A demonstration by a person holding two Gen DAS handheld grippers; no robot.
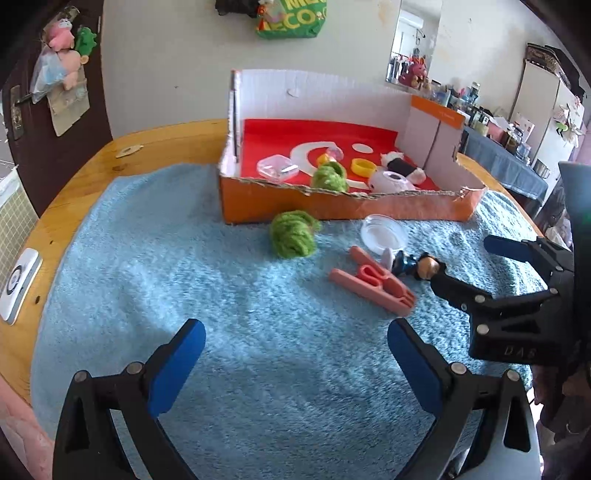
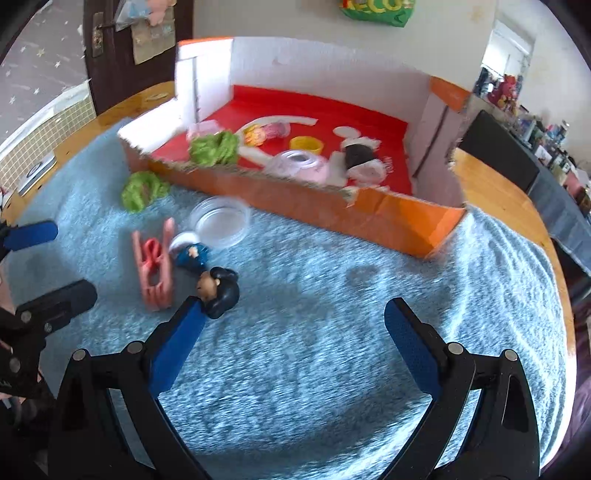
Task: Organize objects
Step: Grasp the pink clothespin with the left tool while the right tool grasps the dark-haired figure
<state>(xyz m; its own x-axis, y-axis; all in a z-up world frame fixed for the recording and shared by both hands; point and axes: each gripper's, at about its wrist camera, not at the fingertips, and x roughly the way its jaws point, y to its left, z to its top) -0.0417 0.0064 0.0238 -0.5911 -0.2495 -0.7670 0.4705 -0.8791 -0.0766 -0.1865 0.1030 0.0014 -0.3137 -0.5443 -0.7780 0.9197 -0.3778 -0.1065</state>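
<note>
Left gripper (image 1: 295,354): jaws wide, empty, above blue towel (image 1: 221,332). Right gripper (image 2: 293,328): jaws wide, empty, left pad touching toy figure (image 2: 218,288); body embossed "DAS". On towel: pink clip (image 1: 373,282), clear round lid (image 1: 382,229), green yarn ball (image 1: 291,234). Orange cardboard box (image 1: 332,208), red-lined, holds a second yarn ball (image 1: 328,176), yellow ring (image 1: 364,167), clear case (image 1: 277,167). Green wall bag (image 1: 291,18): lettering partly legible, "ECO".
</note>
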